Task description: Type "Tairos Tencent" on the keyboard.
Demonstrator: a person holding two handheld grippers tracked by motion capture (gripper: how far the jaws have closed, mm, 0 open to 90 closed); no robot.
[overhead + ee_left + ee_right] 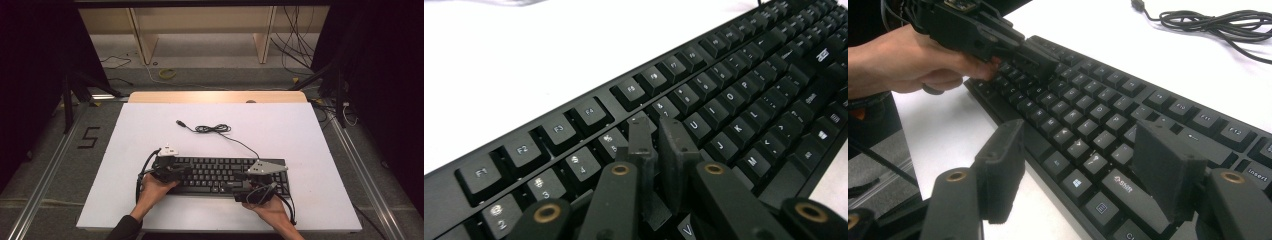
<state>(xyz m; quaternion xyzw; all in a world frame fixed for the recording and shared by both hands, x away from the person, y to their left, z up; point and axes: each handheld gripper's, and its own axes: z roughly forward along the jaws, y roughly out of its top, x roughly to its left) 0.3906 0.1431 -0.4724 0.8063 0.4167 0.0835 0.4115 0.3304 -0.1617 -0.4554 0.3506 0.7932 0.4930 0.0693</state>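
High view first: a black full-size computer keyboard [220, 175] lies on the white table top [150, 135], with a gripper at each end of it. In the left gripper view, the left gripper [659, 132] has its two black jaws almost pressed together, a thin slit between them and nothing in it. Their tips hover just over the number row, function keys off to the jaws' left, letter keys running away to the right.

Over to the right gripper view: the right gripper [1083, 150] stands with jaws spread wide, straddling the near edge of the keyboard, one jaw outside over the table and the other above the shift key. No pinch there. Beyond those jaws, the keyboard's black cable [1218, 22] lies coiled on the table.
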